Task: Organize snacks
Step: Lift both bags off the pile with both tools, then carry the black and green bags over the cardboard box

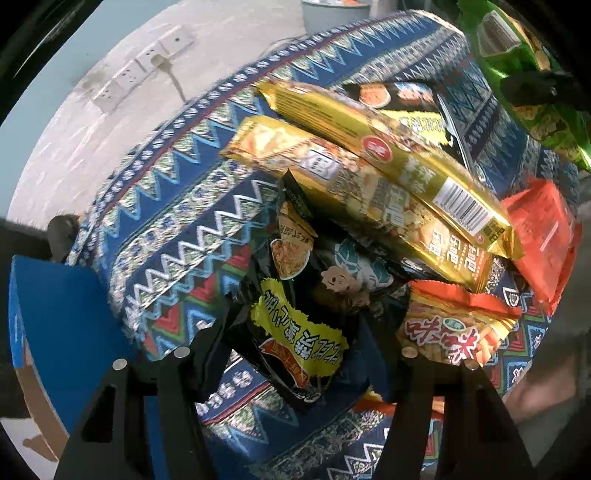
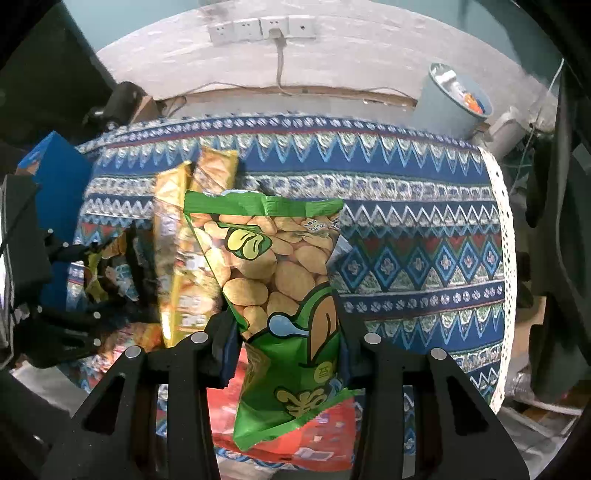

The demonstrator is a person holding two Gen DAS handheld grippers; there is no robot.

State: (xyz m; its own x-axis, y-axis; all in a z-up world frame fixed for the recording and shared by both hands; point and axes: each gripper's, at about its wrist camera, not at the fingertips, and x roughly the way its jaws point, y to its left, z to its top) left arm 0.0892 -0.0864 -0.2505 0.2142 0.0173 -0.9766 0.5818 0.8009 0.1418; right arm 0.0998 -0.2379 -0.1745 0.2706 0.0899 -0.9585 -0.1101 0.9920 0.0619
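My left gripper [image 1: 293, 354] points down over a heap of snacks and is shut on a black packet with a yellow label [image 1: 291, 266]; its pads press the packet's two sides. Beyond it lie two long gold packs [image 1: 388, 162], an orange-red packet [image 1: 454, 332] and a red pack [image 1: 543, 236]. My right gripper [image 2: 288, 332] is shut on a green bean-snack bag [image 2: 273, 258], which hangs above the patterned tablecloth [image 2: 406, 221]. The same green bag [image 1: 517, 74] shows at the top right of the left wrist view. The left gripper [image 2: 92, 280] appears at the left edge of the right wrist view.
A blue box [image 2: 59, 173] stands at the table's left end. A grey bin [image 2: 454, 103] sits behind the table's far right corner, below a wall with sockets [image 2: 258, 27]. A red pack [image 2: 325, 435] lies under the green bag. The cloth's right half holds no snacks.
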